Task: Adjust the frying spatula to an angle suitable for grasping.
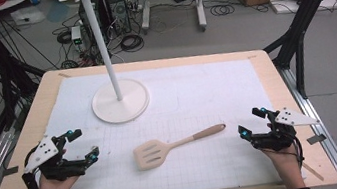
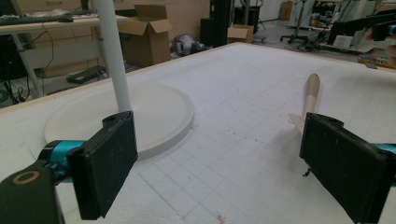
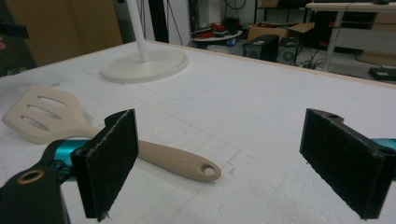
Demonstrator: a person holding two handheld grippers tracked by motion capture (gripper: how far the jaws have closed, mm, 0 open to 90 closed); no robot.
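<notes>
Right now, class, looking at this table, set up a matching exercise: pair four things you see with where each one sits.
Things:
1. slotted spatula
2. white stand
3. left claw
4. right claw

Places:
A. table's right edge, open
B. far left of the mat, pole upright
C. lying flat, centre near the front
D. table's left edge, open

Pairs: 1-C, 2-B, 3-D, 4-A

Bright, even light from above. Soft, small shadows under the spatula (image 1: pixel 174 146) and around the round stand base (image 1: pixel 120 101). No strong glare on the white mat (image 1: pixel 206 89). Sharp enough in the high view, a bit grainy. Close black jaws in both gripper views look big and slightly fuzzy; far room soft.
</notes>
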